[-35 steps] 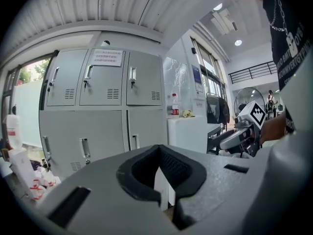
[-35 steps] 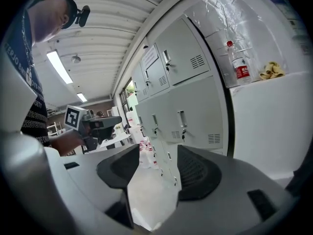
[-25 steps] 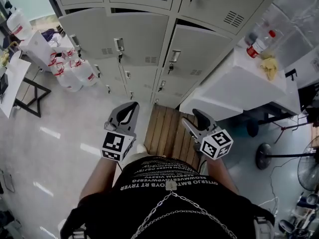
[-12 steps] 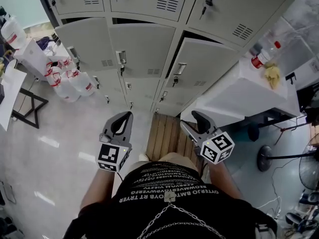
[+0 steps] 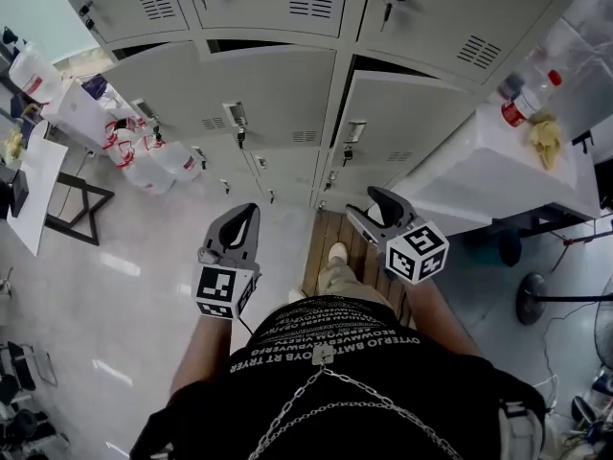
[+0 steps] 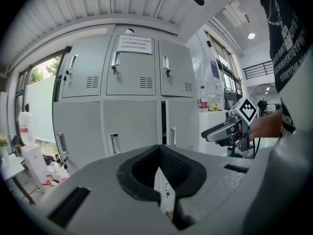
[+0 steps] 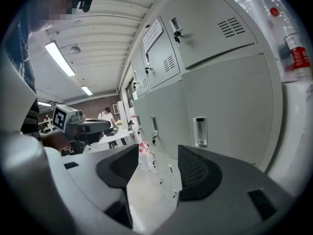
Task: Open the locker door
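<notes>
Right gripper (image 5: 368, 206) gaped, left gripper (image 5: 245, 212) pinched together; both empty, short of door (image 5: 421, 123). I judged: square right jaws on handle (image 5: 354, 130), pull gently.

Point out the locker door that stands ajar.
The right door of the middle row, facing the right claw: a dark gap runs down its handle edge, which its neighbours lack.

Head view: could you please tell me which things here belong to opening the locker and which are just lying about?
Job: locker door, its handle, left gripper, right gripper.
Lying about: jugs, bottle, table.
</notes>
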Demonstrator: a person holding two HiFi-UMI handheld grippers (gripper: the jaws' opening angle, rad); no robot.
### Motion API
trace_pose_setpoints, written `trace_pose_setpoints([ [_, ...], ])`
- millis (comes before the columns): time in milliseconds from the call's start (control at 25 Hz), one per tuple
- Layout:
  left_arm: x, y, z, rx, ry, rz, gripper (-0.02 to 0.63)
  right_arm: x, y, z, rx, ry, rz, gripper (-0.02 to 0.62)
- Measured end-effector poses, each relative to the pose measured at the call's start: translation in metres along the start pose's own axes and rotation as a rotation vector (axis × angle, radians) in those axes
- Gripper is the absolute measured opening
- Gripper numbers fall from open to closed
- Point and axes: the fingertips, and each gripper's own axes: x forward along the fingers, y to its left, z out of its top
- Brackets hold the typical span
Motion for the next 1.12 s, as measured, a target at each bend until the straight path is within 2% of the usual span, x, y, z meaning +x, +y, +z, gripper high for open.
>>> trace_pose_setpoints([
  [320, 0.044, 0.019, 0.011, -0.015, 0.008, 0.057, 0.003, 0.068, -0.047, 0.020, -0.015, 0.016, 0.050, 0.239],
  [680, 0.082, 0.026, 0.013, -0.021, 0.041, 0.072, 0.003, 0.113, -0.091, 0.015, 0.012, 0.078, 0.039, 0.239],
  [920, 0.086, 0.028, 0.011, -0.028, 0.056, 0.091, 0.003, 0.130, -0.107, 0.010, 0.026, 0.107, -0.009, 0.239],
  [1120, 0.079, 0.027, 0.001, -0.042, 0.081, 0.105, 0.003, 0.139, -0.115, 0.009, 0.047, 0.092, -0.052, 0.239],
])
